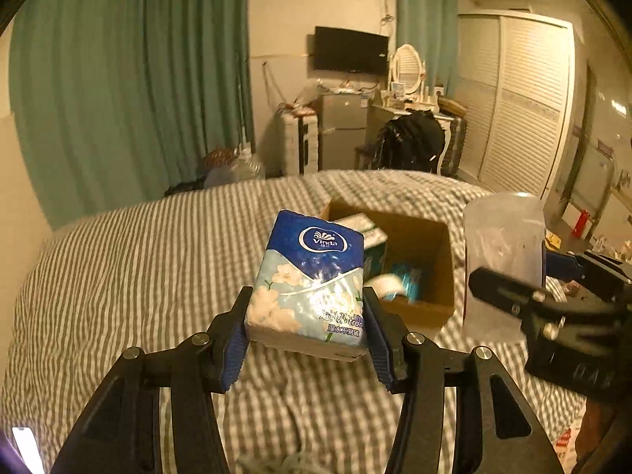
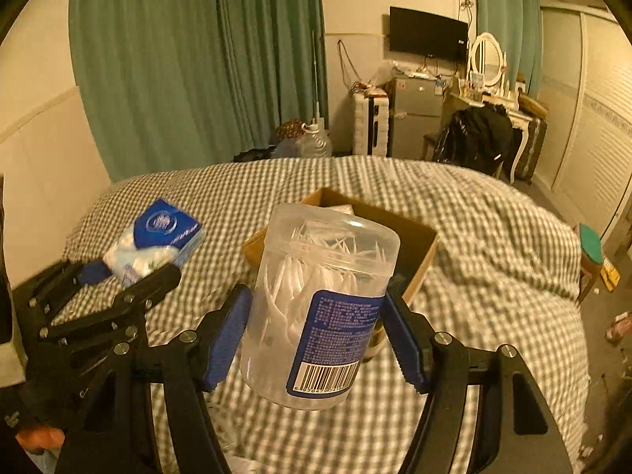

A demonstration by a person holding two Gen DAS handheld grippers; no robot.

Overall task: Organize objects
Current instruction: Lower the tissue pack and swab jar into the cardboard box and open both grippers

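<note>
Tissue pack clamped in the left gripper above a checked bed; right gripper grips a clear jar beside a cardboard box

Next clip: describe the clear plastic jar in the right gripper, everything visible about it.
The clear plastic jar is a transparent cylinder with a rounded closed top, packed with thin white picks. A blue label with small white print and a barcode covers its lower side. It is tilted, top leaning away from the camera, clamped at mid-body between the blue pads of the right gripper, lifted above the checked bedspread in front of the open cardboard box. Nothing else touches it.
</note>
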